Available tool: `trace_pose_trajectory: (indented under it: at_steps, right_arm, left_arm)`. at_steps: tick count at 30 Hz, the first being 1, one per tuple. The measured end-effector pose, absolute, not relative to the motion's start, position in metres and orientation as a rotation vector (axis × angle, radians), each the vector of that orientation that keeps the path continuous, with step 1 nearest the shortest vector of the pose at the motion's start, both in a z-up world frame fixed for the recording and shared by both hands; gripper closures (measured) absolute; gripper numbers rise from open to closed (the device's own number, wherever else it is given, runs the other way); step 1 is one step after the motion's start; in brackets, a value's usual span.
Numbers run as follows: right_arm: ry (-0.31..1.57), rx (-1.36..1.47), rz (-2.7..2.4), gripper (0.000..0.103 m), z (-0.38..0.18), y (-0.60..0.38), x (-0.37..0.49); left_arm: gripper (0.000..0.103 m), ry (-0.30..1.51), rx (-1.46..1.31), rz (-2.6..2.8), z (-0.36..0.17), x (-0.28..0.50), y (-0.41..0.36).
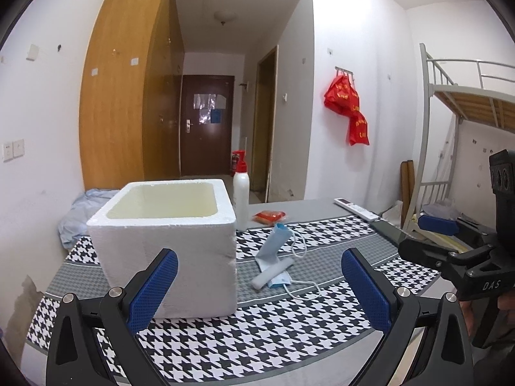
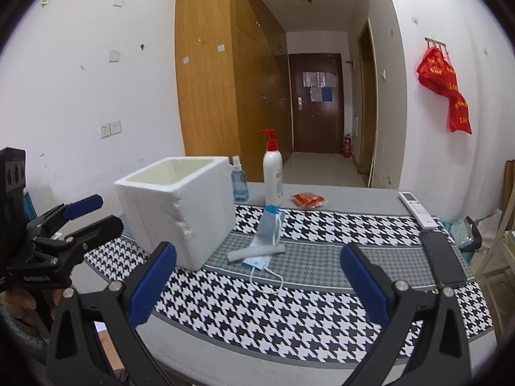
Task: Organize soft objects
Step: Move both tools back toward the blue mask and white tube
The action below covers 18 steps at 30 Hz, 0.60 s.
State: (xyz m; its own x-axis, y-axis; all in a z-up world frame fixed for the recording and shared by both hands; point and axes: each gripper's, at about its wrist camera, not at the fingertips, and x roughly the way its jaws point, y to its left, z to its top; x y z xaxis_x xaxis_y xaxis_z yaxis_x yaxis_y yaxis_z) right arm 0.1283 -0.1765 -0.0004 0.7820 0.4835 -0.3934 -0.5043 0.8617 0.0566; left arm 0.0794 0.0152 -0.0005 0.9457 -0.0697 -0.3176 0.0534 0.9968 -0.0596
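Note:
A white foam box [image 1: 170, 241] [image 2: 180, 206] stands open-topped on the houndstooth cloth. Right of it lie blue face masks [image 1: 273, 251] [image 2: 268, 225] with white ear loops, one propped upright, and a small white roll [image 1: 272, 273] [image 2: 256, 252] across them. A red packet [image 1: 269, 216] [image 2: 307, 200] lies further back. My left gripper [image 1: 259, 286] is open, low in front of the box and masks, holding nothing. My right gripper [image 2: 257, 286] is open too, short of the masks. Each gripper shows at the other view's edge.
A white pump bottle [image 1: 241, 199] [image 2: 273, 173] and a blue spray bottle [image 2: 238, 181] stand behind the box. A white remote [image 1: 355, 209] [image 2: 418, 209] and a black phone [image 2: 442, 257] lie at the right edge of the table [image 2: 354, 193]. A metal bunk bed [image 1: 457, 103] stands right.

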Motion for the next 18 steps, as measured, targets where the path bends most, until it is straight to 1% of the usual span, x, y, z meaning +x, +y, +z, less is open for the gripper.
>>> trace_pose_trajectory:
  at_steps: [18]
  right_arm:
    - [0.469, -0.022, 0.462, 0.0, -0.023, -0.199, 0.148]
  left_arm:
    - [0.001, 0.403, -0.06, -0.132, -0.024, 0.114, -0.007]
